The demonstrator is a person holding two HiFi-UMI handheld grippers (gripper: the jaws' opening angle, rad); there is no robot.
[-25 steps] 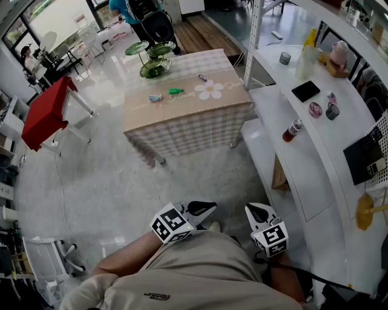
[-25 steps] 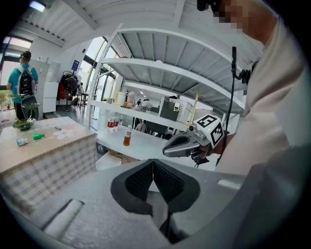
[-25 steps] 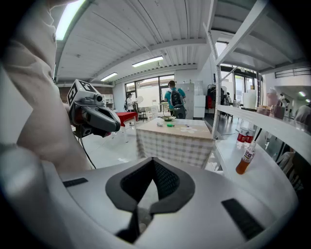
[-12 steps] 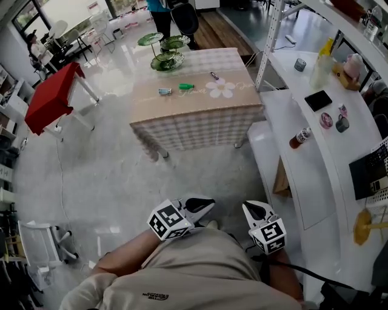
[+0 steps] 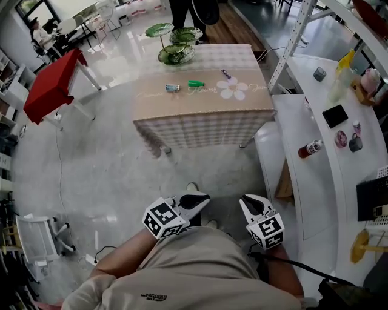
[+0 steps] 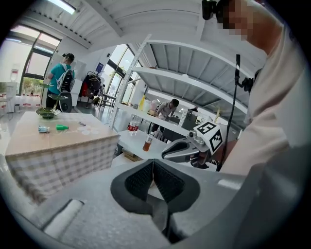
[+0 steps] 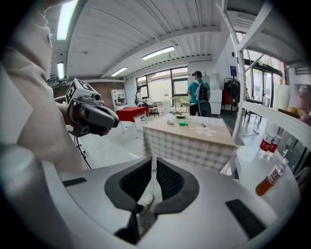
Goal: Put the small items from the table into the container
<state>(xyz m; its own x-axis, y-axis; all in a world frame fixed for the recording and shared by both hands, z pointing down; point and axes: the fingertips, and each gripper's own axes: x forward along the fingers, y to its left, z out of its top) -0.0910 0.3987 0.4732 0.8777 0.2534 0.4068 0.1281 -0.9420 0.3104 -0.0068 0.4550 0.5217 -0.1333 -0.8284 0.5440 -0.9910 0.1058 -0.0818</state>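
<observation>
The checked-cloth table [image 5: 203, 115] stands ahead across the floor. On it lie a green item [image 5: 196, 83], a small blue-and-white item [image 5: 173, 88] and a small purple item [image 5: 226, 74]. At its far edge stands a green tiered dish [image 5: 176, 45]. Both grippers are held close to the person's body, well short of the table. My left gripper [image 5: 200, 200] [image 6: 153, 164] has its pads together and holds nothing. On my right gripper [image 5: 245, 203] [image 7: 154, 163] the jaws are opening, with a narrow gap and nothing between them. The table [image 7: 189, 136] and green item [image 7: 183, 124] also show in the right gripper view.
A white counter [image 5: 303, 181] runs along the right with a sauce bottle [image 5: 310, 148], a black slab [image 5: 335, 115] and small jars. A metal shelf post [image 5: 291, 48] rises beside the table. A red table [image 5: 51, 91] stands at left. A person [image 5: 188, 9] stands beyond the table.
The table has come nearer and lower in the head view. Both grippers have moved forward with the person, still held close to the body.
</observation>
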